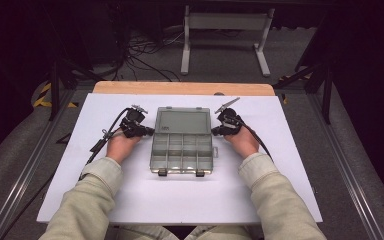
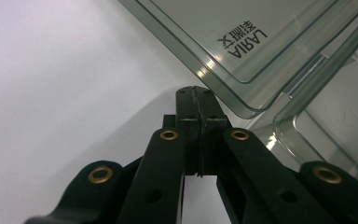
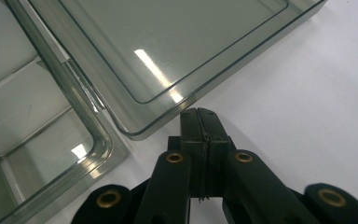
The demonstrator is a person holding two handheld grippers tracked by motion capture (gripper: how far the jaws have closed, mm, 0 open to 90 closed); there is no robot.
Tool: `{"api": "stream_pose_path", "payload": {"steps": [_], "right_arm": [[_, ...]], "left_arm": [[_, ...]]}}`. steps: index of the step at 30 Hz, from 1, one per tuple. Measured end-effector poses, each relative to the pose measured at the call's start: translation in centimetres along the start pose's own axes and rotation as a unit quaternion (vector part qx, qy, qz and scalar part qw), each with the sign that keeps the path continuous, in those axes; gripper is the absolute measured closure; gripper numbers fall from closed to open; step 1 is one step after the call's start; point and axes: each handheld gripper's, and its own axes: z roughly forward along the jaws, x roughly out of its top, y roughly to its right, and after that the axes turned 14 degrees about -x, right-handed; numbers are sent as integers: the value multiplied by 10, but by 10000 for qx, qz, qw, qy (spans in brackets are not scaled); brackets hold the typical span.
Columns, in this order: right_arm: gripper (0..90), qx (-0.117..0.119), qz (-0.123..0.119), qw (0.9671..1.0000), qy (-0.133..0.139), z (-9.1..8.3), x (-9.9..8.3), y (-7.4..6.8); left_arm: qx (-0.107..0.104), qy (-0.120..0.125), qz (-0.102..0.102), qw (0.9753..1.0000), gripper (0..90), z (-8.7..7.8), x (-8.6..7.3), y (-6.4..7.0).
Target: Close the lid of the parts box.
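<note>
Clear organizer box (image 1: pixel 182 141) lying open at centre of high view on white table (image 1: pixel 180 200), lid flat toward upper frame, compartments toward lower. Bare table running wide on both sides and along lower edge. Box corners cut off in both gripper views; compartment contents hard to make out. Left gripper (image 1: pixel 149 131) sitting just beside box's left edge, jaws pressed together, gripping nothing. Right gripper (image 1: pixel 215 131) mirroring at right edge, jaws likewise closed, empty; tips near lid rim, contact unclear.

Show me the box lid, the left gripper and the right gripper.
box lid (image 1: pixel 183 120), high view, its flat panel.
left gripper (image 2: pixel 197 93), left gripper view, its closed tips.
right gripper (image 3: pixel 199 114), right gripper view, its closed tips.
</note>
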Motion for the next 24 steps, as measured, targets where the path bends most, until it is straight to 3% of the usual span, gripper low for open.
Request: {"api": "stream_pose_path", "payload": {"steps": [10, 24], "right_arm": [[900, -19, 7, 10000, 68, 3, 3, 1], [900, -85, 66, 9998, 194, 8, 6, 3]], "left_arm": [[-22, 142, -81, 9999, 897, 3, 2, -2], [89, 277, -39, 9996, 898, 5, 4, -5]]}}
